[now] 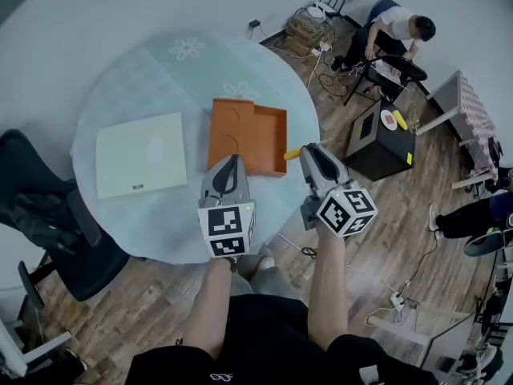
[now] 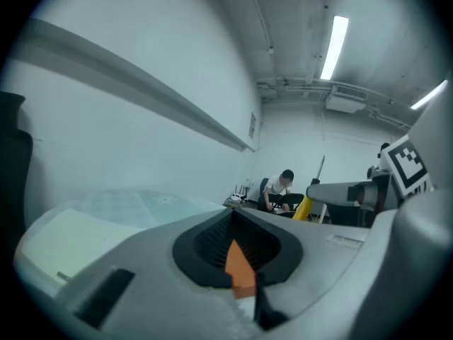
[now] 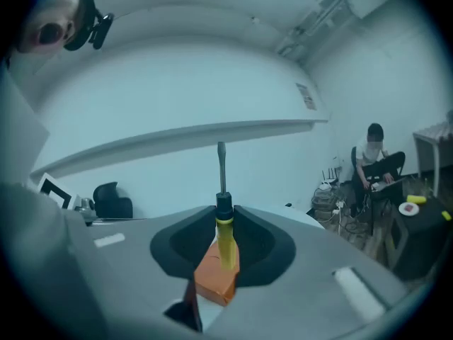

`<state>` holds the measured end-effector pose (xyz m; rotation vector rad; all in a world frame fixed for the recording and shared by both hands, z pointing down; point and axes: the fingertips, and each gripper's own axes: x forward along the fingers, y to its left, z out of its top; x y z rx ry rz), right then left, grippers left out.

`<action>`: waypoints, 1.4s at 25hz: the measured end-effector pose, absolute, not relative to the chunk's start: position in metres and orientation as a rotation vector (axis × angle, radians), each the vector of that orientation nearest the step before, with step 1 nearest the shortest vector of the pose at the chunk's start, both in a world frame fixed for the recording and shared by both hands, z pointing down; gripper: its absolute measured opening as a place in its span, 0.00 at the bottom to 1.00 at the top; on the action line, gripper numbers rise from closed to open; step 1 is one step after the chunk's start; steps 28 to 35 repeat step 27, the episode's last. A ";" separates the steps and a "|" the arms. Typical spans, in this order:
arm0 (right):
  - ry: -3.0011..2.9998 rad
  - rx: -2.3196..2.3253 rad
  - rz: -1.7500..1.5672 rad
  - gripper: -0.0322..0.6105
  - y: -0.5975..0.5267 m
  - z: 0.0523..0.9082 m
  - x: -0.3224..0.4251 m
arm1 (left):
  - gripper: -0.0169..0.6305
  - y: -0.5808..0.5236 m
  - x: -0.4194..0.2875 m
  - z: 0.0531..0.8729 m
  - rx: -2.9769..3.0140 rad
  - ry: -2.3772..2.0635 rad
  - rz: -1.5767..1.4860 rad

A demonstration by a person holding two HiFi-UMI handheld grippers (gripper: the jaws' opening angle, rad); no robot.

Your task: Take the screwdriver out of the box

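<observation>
Screwdriver [image 3: 224,236] sits clamped by its yellow handle in the right gripper [image 1: 309,151], shaft poking out past the jaws, just outside the orange box [image 1: 248,135] at its near right corner. Left gripper [image 1: 231,162] hovers over the box's near edge, jaws together and empty.

In the head view the right gripper [image 1: 311,157] covers most of the screwdriver [image 1: 292,153]; only a yellow stub shows at the gripper's 9 o'clock. The left gripper [image 1: 231,167] hides the 6 o'clock edge of the orange box [image 1: 240,131]. The black chair [image 1: 36,207] is cut off at the picture's 9 o'clock edge. Print on the pale green board [image 1: 140,155] is too small to read.
</observation>
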<state>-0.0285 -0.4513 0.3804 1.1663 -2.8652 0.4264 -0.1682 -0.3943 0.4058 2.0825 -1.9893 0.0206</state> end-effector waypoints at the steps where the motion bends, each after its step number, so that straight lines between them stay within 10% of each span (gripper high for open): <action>1: -2.874 1.189 0.452 0.19 -0.447 0.380 -0.025 | 0.03 -0.396 -0.164 0.400 2.104 -1.988 0.019; 35: -2.817 1.197 0.383 0.19 -0.442 0.383 -0.023 | 0.03 -0.417 -0.132 0.391 2.228 -1.898 0.012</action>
